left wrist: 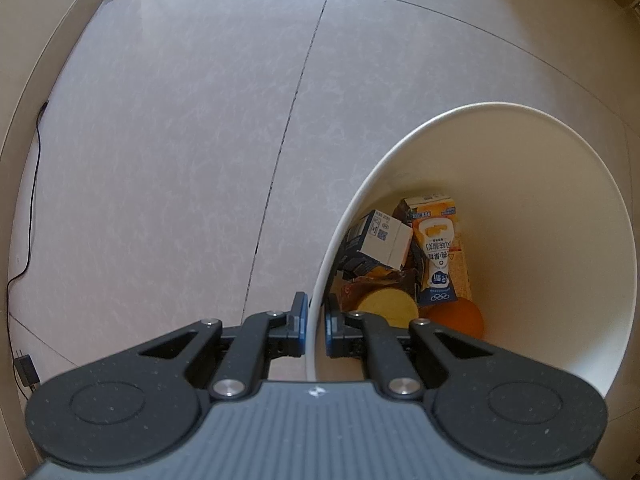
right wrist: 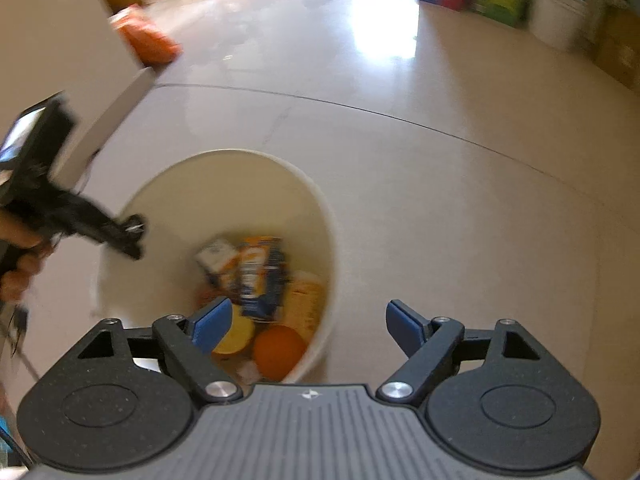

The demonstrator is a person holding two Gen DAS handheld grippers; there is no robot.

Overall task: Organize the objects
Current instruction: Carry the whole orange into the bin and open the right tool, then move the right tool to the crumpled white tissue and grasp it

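Left wrist view: your left gripper (left wrist: 316,326) clamps the bucket (left wrist: 520,128) rim; cartons (left wrist: 436,248) already inside. Your right gripper (right wrist: 308,326) has jaws apart, empty; what remains is not visible.

The view looked down past the right gripper (right wrist: 308,326), whose blue-padded jaws stood wide apart with nothing between them. Below sat a white round bucket (right wrist: 320,216) on a pale tiled floor (right wrist: 460,208). Inside lay an orange (right wrist: 279,351), a yellow round item (right wrist: 236,338) beside it, and several cartons, blurred, among them a blue and orange carton (right wrist: 262,276). At the left, the left gripper (right wrist: 130,236), held in a person's hand (right wrist: 20,258), reached the bucket's left rim. Boxes and containers stood blurred along the far wall.
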